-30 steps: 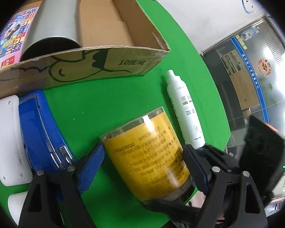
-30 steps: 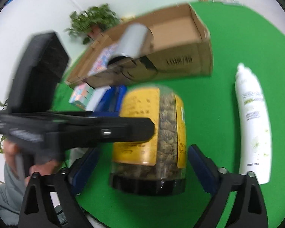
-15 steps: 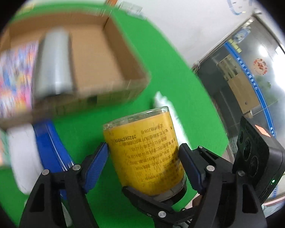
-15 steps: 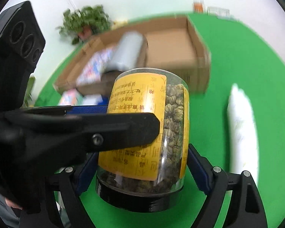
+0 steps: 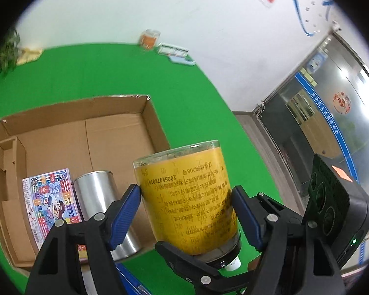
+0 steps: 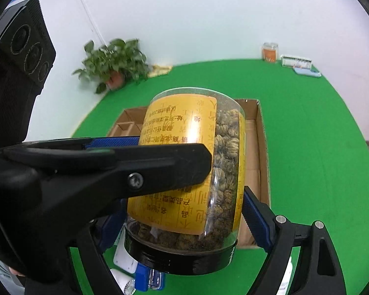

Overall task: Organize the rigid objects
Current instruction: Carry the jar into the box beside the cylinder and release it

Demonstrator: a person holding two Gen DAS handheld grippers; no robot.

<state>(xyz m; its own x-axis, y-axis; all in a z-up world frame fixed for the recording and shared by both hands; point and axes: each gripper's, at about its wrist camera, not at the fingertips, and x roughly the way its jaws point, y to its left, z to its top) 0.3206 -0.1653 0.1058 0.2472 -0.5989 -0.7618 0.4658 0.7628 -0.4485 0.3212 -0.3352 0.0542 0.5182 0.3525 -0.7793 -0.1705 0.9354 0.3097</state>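
Observation:
A clear jar (image 5: 187, 201) with a yellow label, dried flower buds inside and a black lid hangs in the air in front of a cardboard box (image 5: 155, 123). My left gripper (image 5: 184, 193) is shut on it, a blue pad pressed to each side. My right gripper (image 6: 182, 204) is shut on the same jar (image 6: 199, 172) from another side; its right pad (image 6: 255, 218) touches the glass, while its left pad is hidden behind the left gripper's black finger (image 6: 135, 162). The lid faces both cameras. Part of the box (image 6: 260, 135) shows behind the jar.
Inside the box lie a silver can (image 5: 96, 196) and a colourful flat pack (image 5: 49, 196). On the green table below are a white bottle (image 6: 286, 277), a blue item (image 6: 147, 277) and a white fan-like item (image 6: 125, 260). A potted plant (image 6: 113, 66) and an orange jar (image 6: 270, 52) stand at the far edge.
Both grippers closed on the jar and lifted it off the table. It now hangs higher, and the box appears from above, with its floor in sight.

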